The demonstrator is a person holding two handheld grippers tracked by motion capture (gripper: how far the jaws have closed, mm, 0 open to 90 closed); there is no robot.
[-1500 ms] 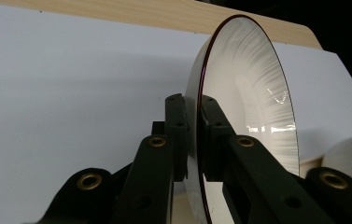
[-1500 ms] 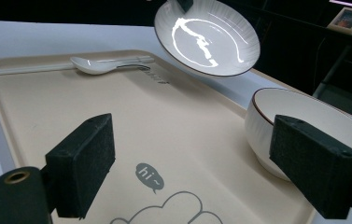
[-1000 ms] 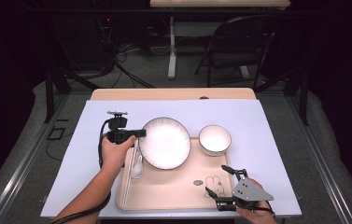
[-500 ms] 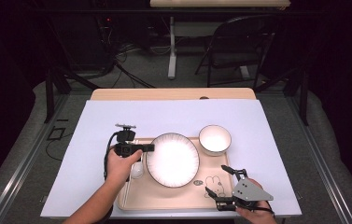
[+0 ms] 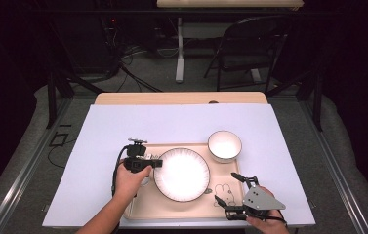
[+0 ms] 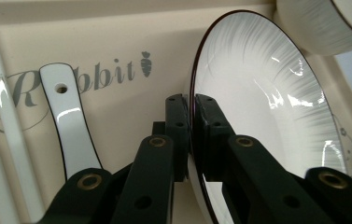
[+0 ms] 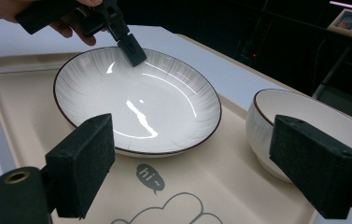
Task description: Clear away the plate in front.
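Left tongs (image 5: 156, 163) clenched on the plate (image 5: 182, 174) rim, at the plate's left edge as seen from the high view. Left gripper view confirms: both pads (image 6: 177, 122) pinch the thin dark-edged rim (image 6: 193, 93), one pad on each face.

Plate is over the tray (image 5: 169, 210), roughly centre. In the left gripper view it looks tilted, with the gripped side raised off the tray floor; can't tell whether the far edge touches the tray.

Right tongs (image 5: 229, 189) released, jaws wide apart with nothing between the pads. They hover over the tray's near right corner, well apart from the plate. Right gripper view looks between its own pads (image 7: 84, 163) at the plate (image 7: 136, 100), with the left tongs (image 7: 131, 49) biting the plate's far rim.

Bowl (image 5: 224, 145) sits upright on the tray's far right corner, just beside the plate, not touching as far as I can see.

Spoon (image 6: 70, 122) lies flat on the tray left of the plate, handle hole visible; a white stick (image 6: 5, 121) lies alongside it near the tray's left wall.

Tray sits on the white sheet (image 5: 181, 122) covering the bench.
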